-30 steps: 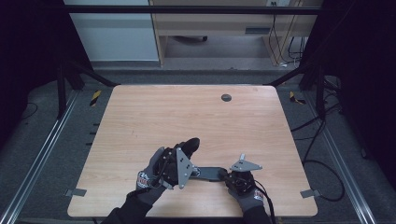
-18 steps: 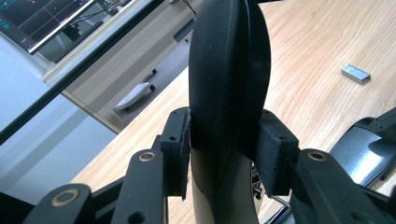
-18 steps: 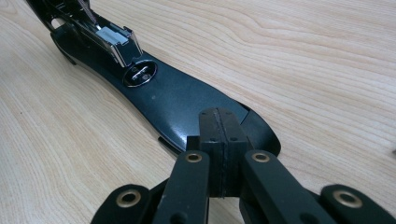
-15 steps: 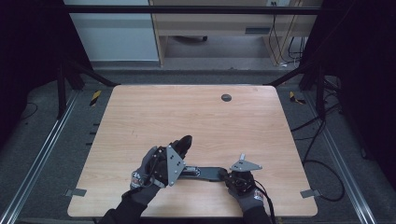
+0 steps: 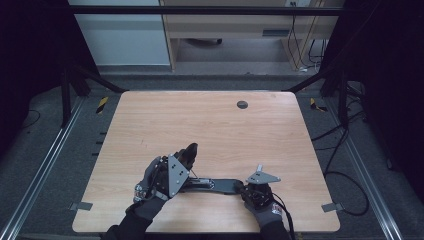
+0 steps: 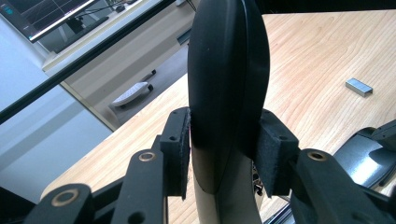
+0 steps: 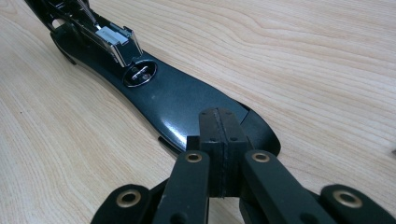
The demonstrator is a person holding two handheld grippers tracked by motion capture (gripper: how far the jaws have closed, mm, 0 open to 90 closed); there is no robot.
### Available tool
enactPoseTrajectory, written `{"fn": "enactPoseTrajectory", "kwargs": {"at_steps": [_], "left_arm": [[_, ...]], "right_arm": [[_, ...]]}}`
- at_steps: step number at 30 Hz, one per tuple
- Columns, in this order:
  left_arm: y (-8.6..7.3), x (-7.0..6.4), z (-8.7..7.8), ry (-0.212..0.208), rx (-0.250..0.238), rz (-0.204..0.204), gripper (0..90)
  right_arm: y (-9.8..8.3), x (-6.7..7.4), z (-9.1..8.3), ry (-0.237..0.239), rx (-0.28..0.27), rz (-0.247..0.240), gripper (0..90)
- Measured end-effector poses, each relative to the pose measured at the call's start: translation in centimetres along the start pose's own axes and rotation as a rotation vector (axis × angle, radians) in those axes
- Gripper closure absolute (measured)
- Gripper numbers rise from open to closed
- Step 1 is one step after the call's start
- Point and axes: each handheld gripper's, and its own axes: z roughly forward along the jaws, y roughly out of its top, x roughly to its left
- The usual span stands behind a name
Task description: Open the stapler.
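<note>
We pin the stapler's base [image 5: 220,186] flat on the near surface [image 5: 210,130] with our right gripper [image 7: 219,140], its fingers closed tight together, while our left gripper [image 6: 224,149] clamps the swung-up stapler top [image 6: 229,70], probably for loading the staple strip [image 6: 359,87] lying nearby.

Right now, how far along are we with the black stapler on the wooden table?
Done: the black stapler's top cover is swung up, exposing the metal staple channel. In hand: the left gripper clamps the cover, and the shut right gripper presses down on the stapler base. Left: the loose strip of silver staples lies on the wooden table, not yet loaded.
</note>
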Motion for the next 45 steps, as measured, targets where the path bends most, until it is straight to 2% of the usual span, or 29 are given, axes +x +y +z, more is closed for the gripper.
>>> {"fn": "enactPoseTrajectory", "kwargs": {"at_steps": [11,15,45], "left_arm": [[-0.4,0.8,-0.5,0.008,-0.005,-0.04,59.5],[-0.8,1.6,-0.9,0.008,-0.011,-0.077,59.2],[-2.5,3.7,-2.3,0.038,-0.029,-0.158,58.0]], "right_arm": [[0.0,0.0,0.0,0.001,0.0,-0.002,90.0],[0.0,0.0,0.0,0.001,0.001,-0.002,90.0],[0.0,-0.1,0.0,0.003,0.001,-0.004,90.0]]}}
